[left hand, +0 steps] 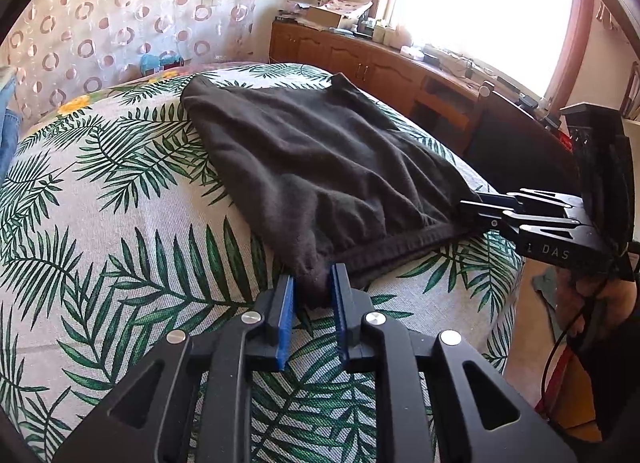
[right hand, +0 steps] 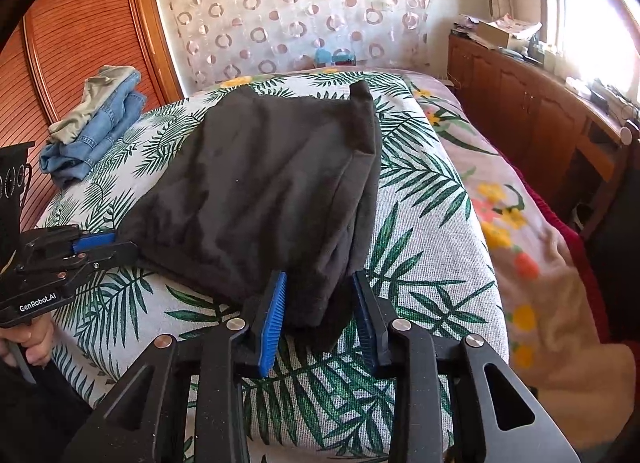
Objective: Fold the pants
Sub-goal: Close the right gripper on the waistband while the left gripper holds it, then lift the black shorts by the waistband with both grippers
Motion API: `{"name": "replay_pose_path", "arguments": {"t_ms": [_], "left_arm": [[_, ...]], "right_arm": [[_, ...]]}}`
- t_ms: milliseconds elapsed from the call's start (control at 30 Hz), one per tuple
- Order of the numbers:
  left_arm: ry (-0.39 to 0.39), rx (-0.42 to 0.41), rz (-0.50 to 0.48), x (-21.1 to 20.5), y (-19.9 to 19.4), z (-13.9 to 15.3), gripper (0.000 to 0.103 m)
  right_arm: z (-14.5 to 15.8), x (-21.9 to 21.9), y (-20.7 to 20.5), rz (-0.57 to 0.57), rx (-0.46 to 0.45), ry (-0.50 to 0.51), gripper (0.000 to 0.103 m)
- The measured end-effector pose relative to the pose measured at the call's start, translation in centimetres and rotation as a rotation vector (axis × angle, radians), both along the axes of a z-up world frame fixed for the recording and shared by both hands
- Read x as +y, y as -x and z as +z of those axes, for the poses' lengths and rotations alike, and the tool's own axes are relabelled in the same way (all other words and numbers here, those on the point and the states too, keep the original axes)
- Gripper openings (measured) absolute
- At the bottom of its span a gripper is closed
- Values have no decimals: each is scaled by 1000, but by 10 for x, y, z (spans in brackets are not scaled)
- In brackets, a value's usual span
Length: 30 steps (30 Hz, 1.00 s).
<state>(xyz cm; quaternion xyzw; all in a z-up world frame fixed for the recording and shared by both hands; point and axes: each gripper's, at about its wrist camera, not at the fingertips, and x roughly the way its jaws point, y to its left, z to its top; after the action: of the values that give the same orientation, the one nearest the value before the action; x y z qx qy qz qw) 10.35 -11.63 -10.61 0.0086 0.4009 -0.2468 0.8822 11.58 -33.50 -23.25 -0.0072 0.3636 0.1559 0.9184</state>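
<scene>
One pair of dark pants (left hand: 304,159), folded over, lies on the leaf-print bedcover (left hand: 120,223), stretching away ahead of both tools. The left tool (left hand: 312,287) pinches a bunched near corner of the fabric between its blue pads. The right tool (right hand: 320,303) straddles the other near corner, its pads spread wider than the cloth between them; whether it grips, I cannot tell. Beyond the left tool's side sits one stack of folded jeans (right hand: 96,123). To the right tool's side runs one wooden cabinet (right hand: 532,99) under the window.
</scene>
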Motion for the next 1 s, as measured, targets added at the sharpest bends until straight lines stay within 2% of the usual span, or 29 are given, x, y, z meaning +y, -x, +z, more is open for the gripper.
{"name": "replay_pose_path", "arguments": {"t_ms": [67, 133, 300, 667, 1000], "left_arm": [[5, 2, -4, 0, 0, 0, 16], [10, 8, -10, 0, 0, 1, 15], [40, -11, -19, 6, 2, 15, 13], [112, -170, 15, 35, 16, 88, 12], [139, -323, 53, 69, 31, 149, 12]], "right_arm": [[0, 0, 0, 8, 2, -7, 26], [1, 1, -1, 21, 8, -18, 16], [3, 1, 0, 16, -4, -21, 8], [57, 8, 27, 78, -154, -72, 7], [118, 24, 55, 165, -298, -91, 7]]}}
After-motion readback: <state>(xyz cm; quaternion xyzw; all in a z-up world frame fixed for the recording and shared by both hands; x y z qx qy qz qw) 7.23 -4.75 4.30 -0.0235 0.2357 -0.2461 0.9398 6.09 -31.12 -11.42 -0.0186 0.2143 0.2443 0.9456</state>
